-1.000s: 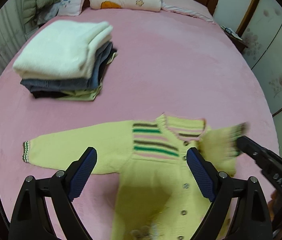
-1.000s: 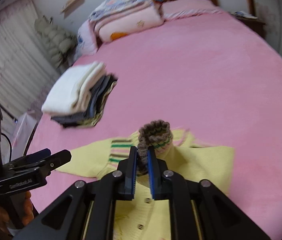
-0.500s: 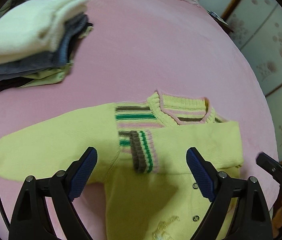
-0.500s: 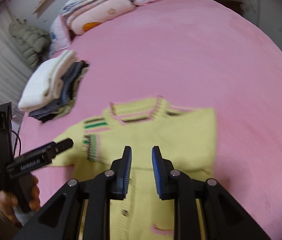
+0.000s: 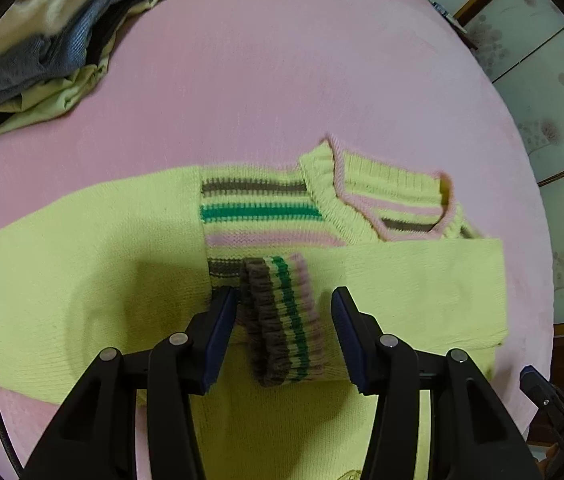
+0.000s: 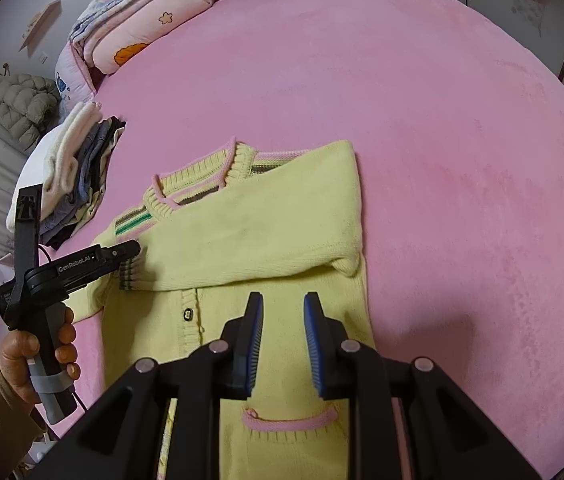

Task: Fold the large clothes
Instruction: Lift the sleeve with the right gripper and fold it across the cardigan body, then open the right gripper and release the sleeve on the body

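A yellow knit cardigan [image 5: 93, 264] with brown, green and pink stripes lies flat on the pink bed [image 5: 265, 68]. Its right sleeve [image 5: 414, 280] is folded across the chest; the other sleeve stretches out to the left. My left gripper [image 5: 284, 308] is open, low over the sweater, its fingers on either side of the folded sleeve's striped cuff [image 5: 282, 320]. In the right wrist view the cardigan [image 6: 265, 232] shows with its folded sleeve, and my right gripper [image 6: 282, 312] is open and empty above the cardigan's front. The left gripper [image 6: 121, 254] appears there by the cuff.
A stack of folded clothes [image 5: 41, 40] sits at the far left of the bed, also visible in the right wrist view [image 6: 77, 164]. Folded quilts and pillows [image 6: 137, 28] lie at the bed's head. A puffy jacket [image 6: 17, 104] hangs at left. Wardrobe doors [image 5: 554, 92] stand to the right.
My right gripper carried the right sleeve across the chest, let it go and drew back. My left gripper moved down and forward to the cuff and narrowed its opening.
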Motion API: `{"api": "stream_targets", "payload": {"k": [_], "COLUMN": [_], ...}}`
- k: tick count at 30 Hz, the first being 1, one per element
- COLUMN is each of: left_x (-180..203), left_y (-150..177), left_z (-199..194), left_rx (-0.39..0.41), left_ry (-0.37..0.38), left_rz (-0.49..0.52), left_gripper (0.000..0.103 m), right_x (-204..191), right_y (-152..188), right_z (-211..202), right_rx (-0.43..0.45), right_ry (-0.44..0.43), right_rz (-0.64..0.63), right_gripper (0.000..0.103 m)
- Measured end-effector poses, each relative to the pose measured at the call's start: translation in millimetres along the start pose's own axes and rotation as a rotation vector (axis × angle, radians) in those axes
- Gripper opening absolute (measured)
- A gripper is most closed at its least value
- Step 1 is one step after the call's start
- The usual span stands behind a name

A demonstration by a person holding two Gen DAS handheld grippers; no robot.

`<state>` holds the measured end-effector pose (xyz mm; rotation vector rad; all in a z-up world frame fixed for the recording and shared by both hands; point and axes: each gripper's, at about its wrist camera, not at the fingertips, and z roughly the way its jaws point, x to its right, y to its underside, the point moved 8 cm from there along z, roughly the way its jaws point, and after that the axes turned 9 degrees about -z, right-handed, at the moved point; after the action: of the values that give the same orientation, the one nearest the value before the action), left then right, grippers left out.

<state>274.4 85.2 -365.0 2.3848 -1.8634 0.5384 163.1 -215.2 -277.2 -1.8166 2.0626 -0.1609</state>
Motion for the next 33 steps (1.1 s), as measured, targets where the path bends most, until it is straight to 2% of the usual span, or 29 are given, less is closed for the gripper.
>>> {"api": "stream_targets", "payload": {"k": [2,3,4,6,9,13,16,22,25,28,31,33], "left_x": [3,5,9,18,33,51,56,27,14,7,10,13], "left_y": [3,4,4,3,0,-8,-14,-22,-19,-9,-8,-8], "left_z": [5,6,6,6,-7,-26,-33,-33,-24,0,4,1], "left_rx": [0.000,-0.002,0.002,-0.001,0.046,0.098,0.123,0.140,0.139,0.095,0.099,0.093], "left_ry": [-0.027,-0.039,-0.055,-0.058,-0.069,-0.027,-0.019,-0.067,-0.095,-0.159,-0.191,-0.194], "left_rz": [0.015,0.026,0.036,0.043,0.062,0.053,0.054,0.003,0.002,0.023,0.047,0.051], "left_gripper": [0.047,0.028,0.015,0.009,0.007,0.007,0.007,0.008,0.008,0.009,0.013,0.023], "right_x": [2,4,5,10,21,35,39,33,36,43,44,43], "right_y": [1,2,2,4,6,7,2,-11,-17,-13,-10,-9], "right_z": [1,3,3,4,7,19,34,59,62,67,68,64], "right_rx": [-0.002,-0.004,-0.005,-0.005,-0.009,-0.027,-0.034,-0.047,-0.038,-0.049,-0.065,-0.070], "right_ry": [0.000,0.002,0.004,0.009,0.026,0.050,0.082,0.143,0.158,0.162,0.157,0.156], "right_rz": [-0.003,-0.003,-0.002,0.006,0.015,0.012,-0.040,-0.171,-0.150,-0.113,-0.099,-0.103], "right_gripper": [0.021,0.021,0.021,0.021,0.021,0.021,0.021,0.021,0.021,0.027,0.028,0.028]}}
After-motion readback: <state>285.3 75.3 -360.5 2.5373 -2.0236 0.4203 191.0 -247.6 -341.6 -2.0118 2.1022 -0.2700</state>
